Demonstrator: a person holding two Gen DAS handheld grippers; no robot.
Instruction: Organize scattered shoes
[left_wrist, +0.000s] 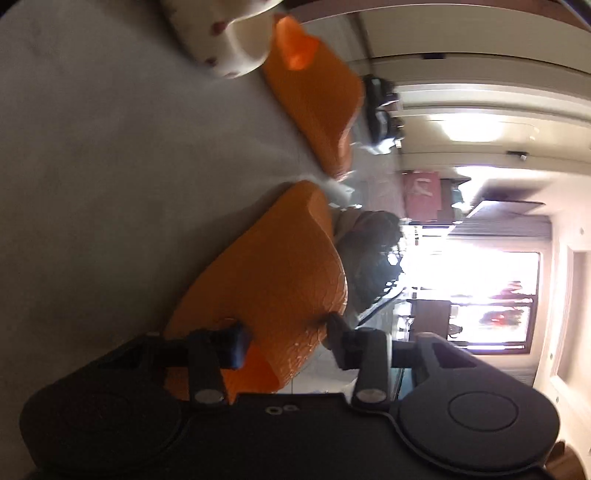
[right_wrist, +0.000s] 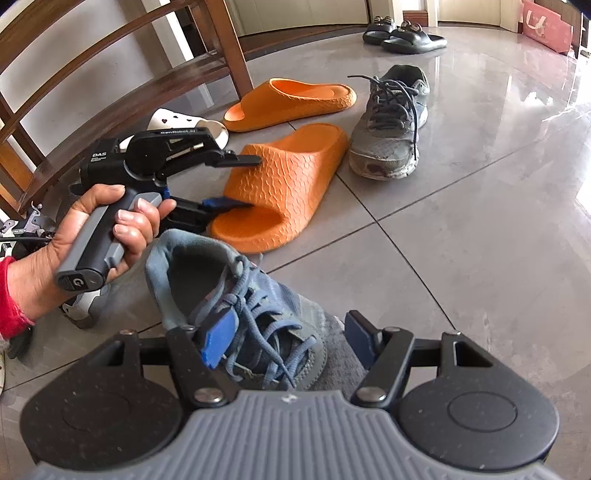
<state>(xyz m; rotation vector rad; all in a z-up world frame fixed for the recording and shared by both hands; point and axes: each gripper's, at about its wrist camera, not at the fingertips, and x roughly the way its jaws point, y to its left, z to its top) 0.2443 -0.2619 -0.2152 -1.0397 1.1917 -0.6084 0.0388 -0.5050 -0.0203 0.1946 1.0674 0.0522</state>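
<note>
**Shoes spread over a grey tiled floor, two in the grippers' reach**

Shoes lie scattered on the glossy grey tiled floor (right_wrist: 480, 229), whose right side is open and bare up to a bright doorway. On the left a dark wooden chair frame (right_wrist: 221, 48) bounds the space, one leg standing just behind the footwear.

Largest of the shoes, a worn grey lace-up sneaker (right_wrist: 391, 125) sits sole-down, well apart from the chair, toe towards the camera. A blue-grey knit sneaker with blue laces (right_wrist: 236, 306) lies nearest the right wrist camera. The right gripper (right_wrist: 291, 339) straddles it, jaws spread wide; one blue pad (right_wrist: 218, 341) sits against the laces, the other stands at the shoe's far side, and I cannot tell whether they press.

Between the two sneakers lies a textured orange foam slide sandal (right_wrist: 284, 184), (left_wrist: 266, 266). A person's hand (right_wrist: 110, 236) holds the left gripper (right_wrist: 243, 181), (left_wrist: 286, 338) rolled on its side, one finger on top of the strap and one blue-padded finger inside the foot opening, jaws clamped on the strap.

A second orange slide (right_wrist: 295, 103), (left_wrist: 317, 99) rests just behind it, near the chair leg. A white clog with small dark hearts (right_wrist: 184, 120) lies beside the chair, and a pair of black slides (right_wrist: 406, 35) sits far back by the wall.
</note>
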